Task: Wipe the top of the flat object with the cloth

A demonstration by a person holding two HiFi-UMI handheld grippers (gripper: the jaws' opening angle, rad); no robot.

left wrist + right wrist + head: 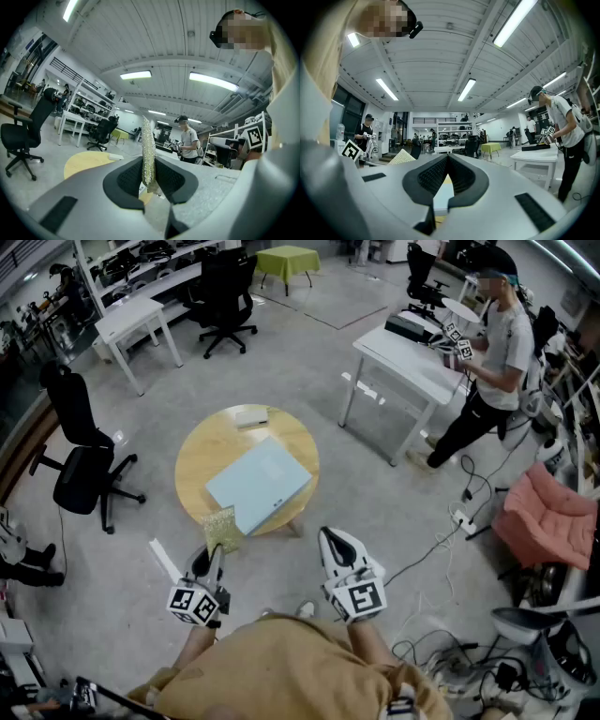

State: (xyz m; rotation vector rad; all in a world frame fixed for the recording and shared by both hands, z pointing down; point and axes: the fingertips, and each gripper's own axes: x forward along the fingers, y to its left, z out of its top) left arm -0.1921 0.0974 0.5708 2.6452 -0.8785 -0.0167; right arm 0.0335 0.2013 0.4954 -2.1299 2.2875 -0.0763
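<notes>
Nearest, the left gripper (212,557) pinches a glittery yellow-green cloth (223,529), holding it upright over the near edge of a round wooden table (202,451). To its right, the right gripper (330,538) has its jaws pressed together on nothing. Just beyond the cloth, a pale blue flat object (260,484) lies mid-table. The cloth is in hand, but the wiping itself looks not yet begun. A small white block (251,417) sits at the table's far edge.
</notes>
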